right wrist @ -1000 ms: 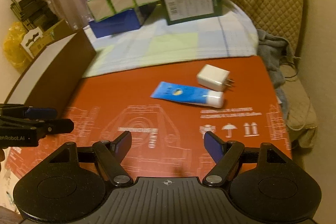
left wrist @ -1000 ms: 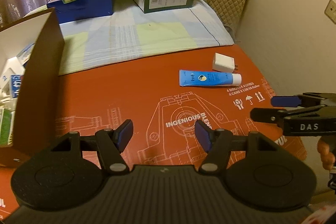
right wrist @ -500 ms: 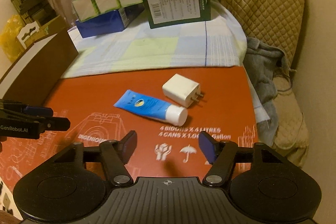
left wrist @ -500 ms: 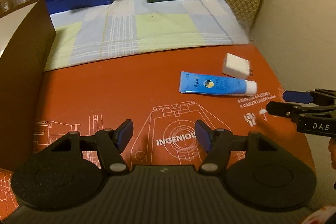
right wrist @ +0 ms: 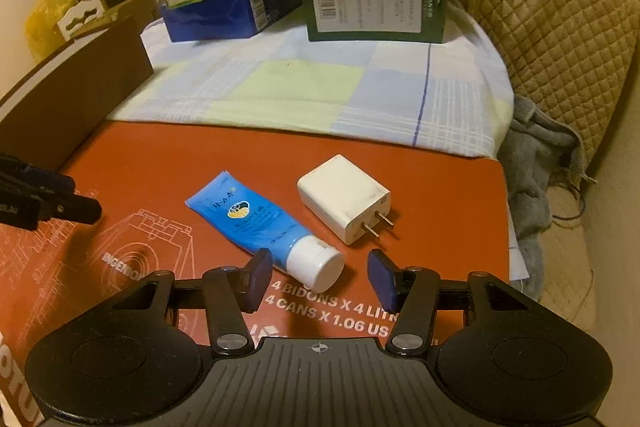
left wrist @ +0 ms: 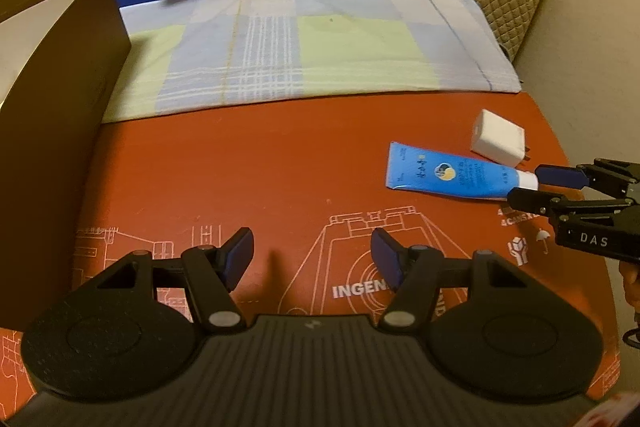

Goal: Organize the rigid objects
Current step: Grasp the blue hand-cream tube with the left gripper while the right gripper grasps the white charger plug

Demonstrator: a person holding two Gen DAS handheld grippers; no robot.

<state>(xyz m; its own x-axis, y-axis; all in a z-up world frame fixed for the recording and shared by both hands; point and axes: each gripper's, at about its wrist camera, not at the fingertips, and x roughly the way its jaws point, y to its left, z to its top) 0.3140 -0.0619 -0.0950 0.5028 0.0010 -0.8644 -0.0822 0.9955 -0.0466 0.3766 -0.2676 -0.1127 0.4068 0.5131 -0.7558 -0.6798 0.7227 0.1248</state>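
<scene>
Tube (right wrist: 256,217) lies on the red mat (right wrist: 168,163), just beside the charger (right wrist: 344,199). Right gripper (right wrist: 320,277) has just been closing, its jaws either side of the white cap, apparently not yet pressing. Light, squashy body; the stiff cap suits gripping. Left gripper (left wrist: 312,259) hangs open, empty.

Red printed cardboard sheet (right wrist: 420,167) across the frame's middle, bearing a blue tube (right wrist: 256,219) and, just right of it, a white charger (right wrist: 344,203). Above, checked cloth (right wrist: 304,91) under a blue box (right wrist: 224,15) and a green box (right wrist: 376,3).
</scene>
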